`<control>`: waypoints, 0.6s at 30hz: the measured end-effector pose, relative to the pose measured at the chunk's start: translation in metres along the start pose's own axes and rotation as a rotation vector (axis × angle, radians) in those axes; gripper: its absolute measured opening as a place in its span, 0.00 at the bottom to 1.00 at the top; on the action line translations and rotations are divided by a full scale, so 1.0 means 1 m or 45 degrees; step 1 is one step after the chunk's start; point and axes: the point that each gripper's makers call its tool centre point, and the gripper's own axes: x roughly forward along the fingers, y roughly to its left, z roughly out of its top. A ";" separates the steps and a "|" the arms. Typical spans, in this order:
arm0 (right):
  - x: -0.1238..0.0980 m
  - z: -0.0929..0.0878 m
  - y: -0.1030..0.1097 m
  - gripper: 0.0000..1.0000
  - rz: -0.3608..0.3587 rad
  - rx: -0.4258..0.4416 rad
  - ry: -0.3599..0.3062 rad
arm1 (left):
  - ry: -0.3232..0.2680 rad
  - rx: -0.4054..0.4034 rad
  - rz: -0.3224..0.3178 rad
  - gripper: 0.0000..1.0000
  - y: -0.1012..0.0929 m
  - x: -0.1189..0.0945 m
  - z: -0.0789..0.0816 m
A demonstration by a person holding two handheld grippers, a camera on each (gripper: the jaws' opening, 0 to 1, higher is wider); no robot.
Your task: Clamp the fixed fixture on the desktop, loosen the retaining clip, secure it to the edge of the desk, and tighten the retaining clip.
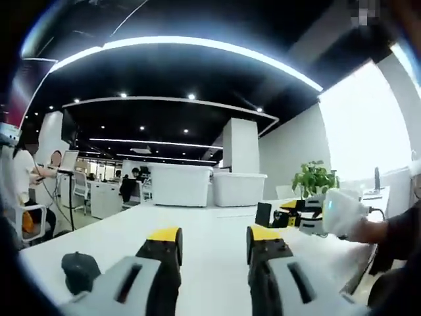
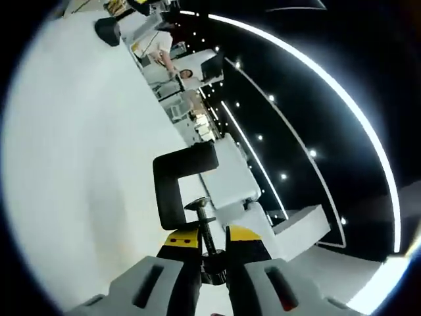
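— Right gripper?
— Fingers clenched on the screw of the black C-clamp, held just above the white surface.
— Left gripper?
— Fingers released, gripping nothing, over the surface near a black mouse.

Left grey gripper with yellow-tipped black fingers parted, holding nothing; right grey yellow-tipped gripper pinched closed, rolled sideways.

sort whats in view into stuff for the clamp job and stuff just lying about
For the job: black C-clamp with its screw, held in the right gripper; left gripper; white desk.

Lying about: black mouse, white bins, potted plant.
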 end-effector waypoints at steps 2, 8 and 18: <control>-0.010 0.003 -0.002 0.10 0.003 0.045 -0.006 | 0.002 -0.016 -0.007 0.38 -0.003 -0.002 -0.001; -0.057 0.018 -0.017 0.10 0.004 0.201 -0.053 | 0.022 -0.015 -0.024 0.38 -0.015 -0.013 -0.002; -0.142 0.037 -0.019 0.10 -0.034 0.348 -0.080 | 0.035 -0.045 -0.037 0.35 -0.033 -0.039 -0.010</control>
